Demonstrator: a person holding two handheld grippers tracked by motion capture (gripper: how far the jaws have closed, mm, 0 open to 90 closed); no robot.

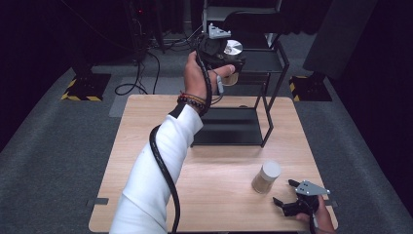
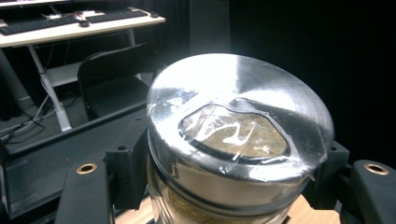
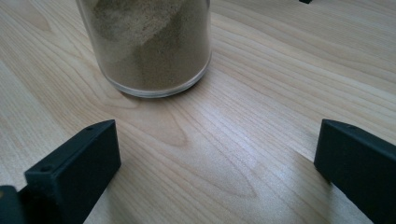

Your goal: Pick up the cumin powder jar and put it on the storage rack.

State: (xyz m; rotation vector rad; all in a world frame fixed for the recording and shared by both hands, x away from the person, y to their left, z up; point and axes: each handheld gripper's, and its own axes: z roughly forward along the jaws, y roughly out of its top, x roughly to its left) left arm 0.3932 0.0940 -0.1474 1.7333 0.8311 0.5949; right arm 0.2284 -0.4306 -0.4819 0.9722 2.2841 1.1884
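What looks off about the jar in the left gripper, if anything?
The jar clamped in the left gripper has clear tape, wrinkled and lifting at the edges, stuck over an opening in its metal lid, with the sandy fill showing through. No spill shows. The second jar stands upright on the table.

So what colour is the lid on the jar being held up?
Shiny silver lid on the jar; the left gripper view shows it best.
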